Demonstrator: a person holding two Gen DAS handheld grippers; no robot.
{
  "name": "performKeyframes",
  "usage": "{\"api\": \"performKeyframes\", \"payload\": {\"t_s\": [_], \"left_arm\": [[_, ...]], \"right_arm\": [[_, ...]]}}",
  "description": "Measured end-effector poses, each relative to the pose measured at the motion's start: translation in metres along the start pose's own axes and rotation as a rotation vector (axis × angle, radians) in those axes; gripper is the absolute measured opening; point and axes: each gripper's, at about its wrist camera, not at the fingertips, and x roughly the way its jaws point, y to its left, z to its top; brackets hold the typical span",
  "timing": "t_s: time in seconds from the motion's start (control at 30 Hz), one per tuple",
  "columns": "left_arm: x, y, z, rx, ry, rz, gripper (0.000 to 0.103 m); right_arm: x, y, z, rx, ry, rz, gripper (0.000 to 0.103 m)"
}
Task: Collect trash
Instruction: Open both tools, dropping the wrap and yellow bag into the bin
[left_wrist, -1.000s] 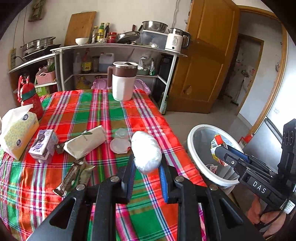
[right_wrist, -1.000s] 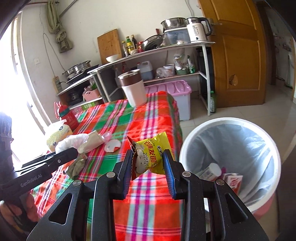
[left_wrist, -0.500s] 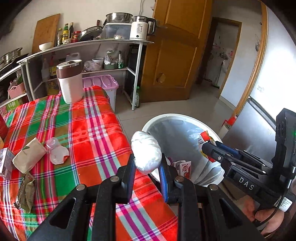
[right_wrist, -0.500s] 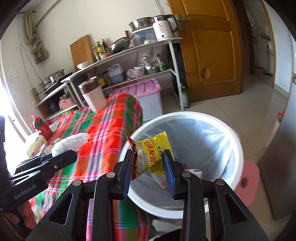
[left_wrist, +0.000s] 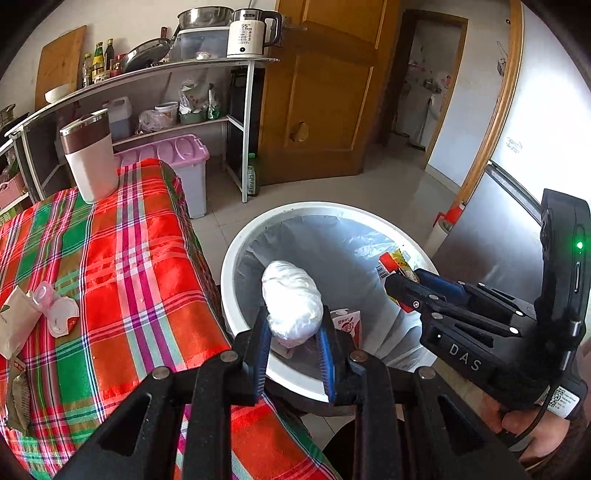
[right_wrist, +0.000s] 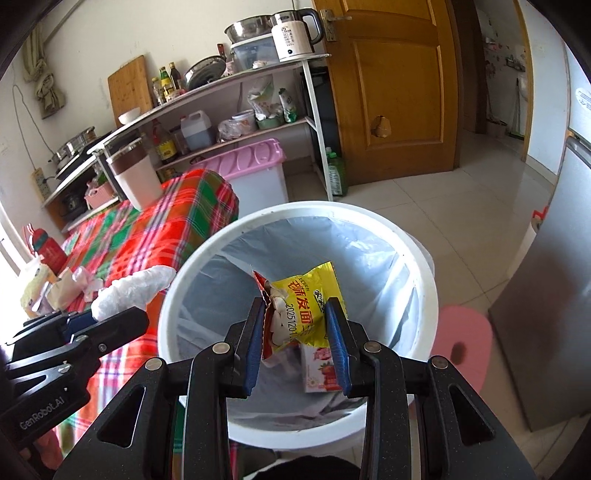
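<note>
Two grippers hovering above the white trash bin (left_wrist: 236, 258), both loaded. Left gripper (left_wrist: 293, 349) clamping a white crumpled plastic bundle (left_wrist: 291, 299) between blue pads (left_wrist: 263, 347), bundle standing upright over the near part of the bin opening. Right gripper (right_wrist: 295, 343) pinching a torn yellow snack packet (right_wrist: 301, 306), packet hanging over the middle of the bin. Same packet (left_wrist: 395, 260) showing in the left wrist view at the tip of the right gripper (left_wrist: 400, 282), over the bin's right side. Same bundle (right_wrist: 136, 288) showing in the right wrist view, reaching toward the bin's left rim (right_wrist: 177, 284).

Lying inside the bin, on the grey liner (right_wrist: 369, 266): a pink-and-white strawberry carton (right_wrist: 319, 369).

Standing just left of the bin: table with red-and-green plaid cloth (left_wrist: 122, 266). Resting on the cloth, well apart from the bin: a small clear pink cup with lid (left_wrist: 55, 310), a beige pouch (left_wrist: 13, 326), a dark wrapper (left_wrist: 16, 398) at the left edge. Standing at the cloth's far end: a white-and-brown tumbler (left_wrist: 90, 158).

Beyond the bin: lilac-lidded storage box (left_wrist: 177, 162), metal shelving (left_wrist: 243, 122) carrying a white kettle (left_wrist: 245, 33), wooden door (left_wrist: 321, 96).
</note>
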Motion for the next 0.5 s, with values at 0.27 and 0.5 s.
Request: {"api": "performKeyframes", "payload": {"t_s": [0.27,0.5], "left_arm": [[0.003,0.003,0.001,-0.01,0.01,-0.006,0.042],[-0.008,0.011,0.0,-0.023,-0.01,-0.005,0.053]], "right_arm": [[0.009,-0.001,0.001,-0.003,0.025,0.002,0.041],[0.0,0.008,0.0,-0.018,0.004,-0.016,0.05]]}}
